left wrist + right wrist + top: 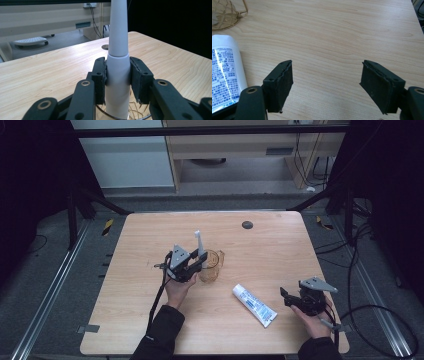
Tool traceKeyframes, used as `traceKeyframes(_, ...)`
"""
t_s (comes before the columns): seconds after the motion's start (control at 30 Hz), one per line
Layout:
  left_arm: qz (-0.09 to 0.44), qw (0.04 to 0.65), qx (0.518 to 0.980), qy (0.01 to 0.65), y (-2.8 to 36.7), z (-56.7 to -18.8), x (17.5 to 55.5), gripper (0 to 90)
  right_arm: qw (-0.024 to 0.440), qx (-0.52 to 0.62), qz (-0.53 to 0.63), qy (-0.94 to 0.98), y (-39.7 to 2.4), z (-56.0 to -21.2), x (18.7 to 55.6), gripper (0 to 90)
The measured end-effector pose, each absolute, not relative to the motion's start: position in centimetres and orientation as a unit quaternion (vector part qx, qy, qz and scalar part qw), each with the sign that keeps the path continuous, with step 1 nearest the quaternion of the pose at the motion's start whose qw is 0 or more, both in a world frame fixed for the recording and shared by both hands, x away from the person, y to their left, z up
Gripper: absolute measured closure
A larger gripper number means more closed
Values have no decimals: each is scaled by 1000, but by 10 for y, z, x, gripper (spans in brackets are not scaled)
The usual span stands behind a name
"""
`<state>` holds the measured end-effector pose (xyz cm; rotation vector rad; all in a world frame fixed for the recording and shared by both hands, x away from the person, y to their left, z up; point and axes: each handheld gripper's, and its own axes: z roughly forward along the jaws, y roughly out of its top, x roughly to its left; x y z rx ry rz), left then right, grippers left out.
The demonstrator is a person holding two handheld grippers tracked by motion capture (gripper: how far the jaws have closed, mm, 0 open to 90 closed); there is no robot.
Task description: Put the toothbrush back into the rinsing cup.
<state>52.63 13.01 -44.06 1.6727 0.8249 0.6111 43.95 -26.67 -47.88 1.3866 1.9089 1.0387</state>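
White electric toothbrush handle (117, 72), smooth, tapering to a narrow neck, upright in a gold wire cup (210, 265) mid-surface (270, 245). Left gripper (117, 75) jaws clamped on its thick body, one either side. Right gripper (327, 82) jaws wide apart, beside white toothpaste tube (224, 72).

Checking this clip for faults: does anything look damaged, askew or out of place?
Nothing stands out. The left gripper holds the white toothbrush handle upright in the wire cup; the toothpaste tube lies flat and intact.
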Motion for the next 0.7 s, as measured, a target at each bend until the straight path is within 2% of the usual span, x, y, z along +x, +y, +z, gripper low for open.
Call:
traceKeyframes(0.37,259,553,711,350,136,-435,522,604,278,516,388,711,-267,-479,440,254)
traceKeyframes(0.5,248,561,710,348,142,-432,520,517,279,516,388,711,-267,-478,440,258)
traceKeyframes(0.6,240,567,709,343,142,-430,516,486,282,514,391,709,-267,-476,439,262)
traceKeyframes(0.7,258,559,713,335,140,-428,506,446,281,515,394,708,-267,-475,437,263)
